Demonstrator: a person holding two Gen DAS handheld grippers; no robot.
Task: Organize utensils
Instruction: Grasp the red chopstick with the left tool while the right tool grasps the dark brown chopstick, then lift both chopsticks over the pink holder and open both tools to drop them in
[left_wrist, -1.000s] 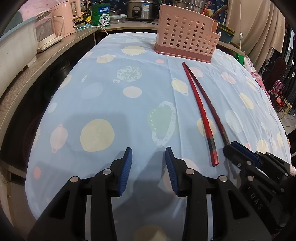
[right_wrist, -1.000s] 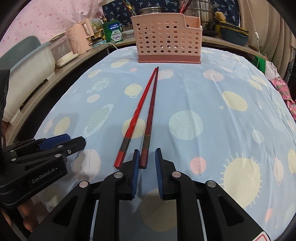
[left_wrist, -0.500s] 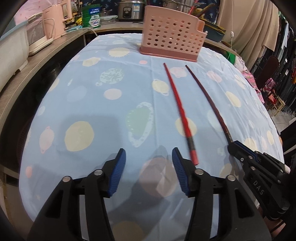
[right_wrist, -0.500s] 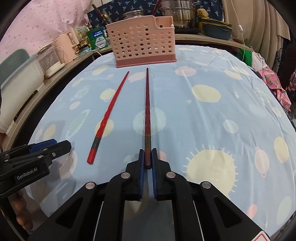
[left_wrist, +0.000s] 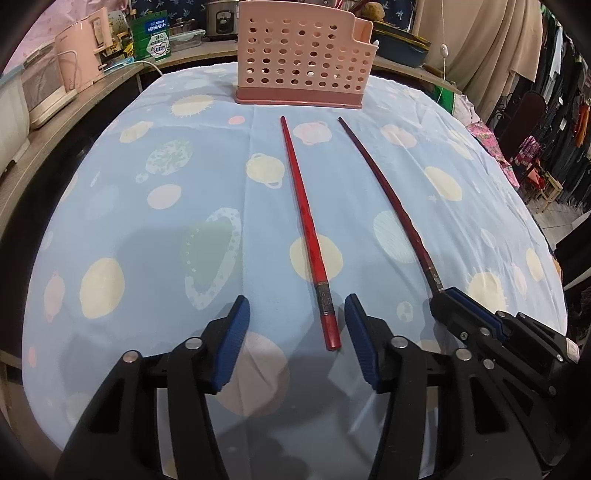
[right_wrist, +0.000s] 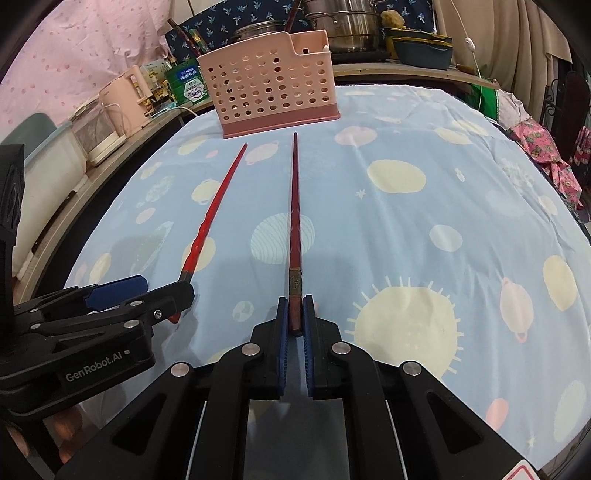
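The right gripper (right_wrist: 294, 314) is clenched on the butt of the dark red wooden chopstick (right_wrist: 294, 221) — its tip points at the pink perforated plastic basket (right_wrist: 273, 88). The left gripper (left_wrist: 297, 339), jaws just closing slightly yet apart, straddles the bright red chopstick (left_wrist: 308, 236) lying on the blue planet-print tablecloth (left_wrist: 147, 221).

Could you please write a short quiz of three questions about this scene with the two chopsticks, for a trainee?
1. True or false: the right gripper is shut on the dark red wooden chopstick.
2. The bright red chopstick lies: A) inside the pink perforated plastic basket; B) on the blue patterned tablecloth; C) across the other chopstick.
3. Fill in: the left gripper is ____.

Key: 1 true; 2 B; 3 open.
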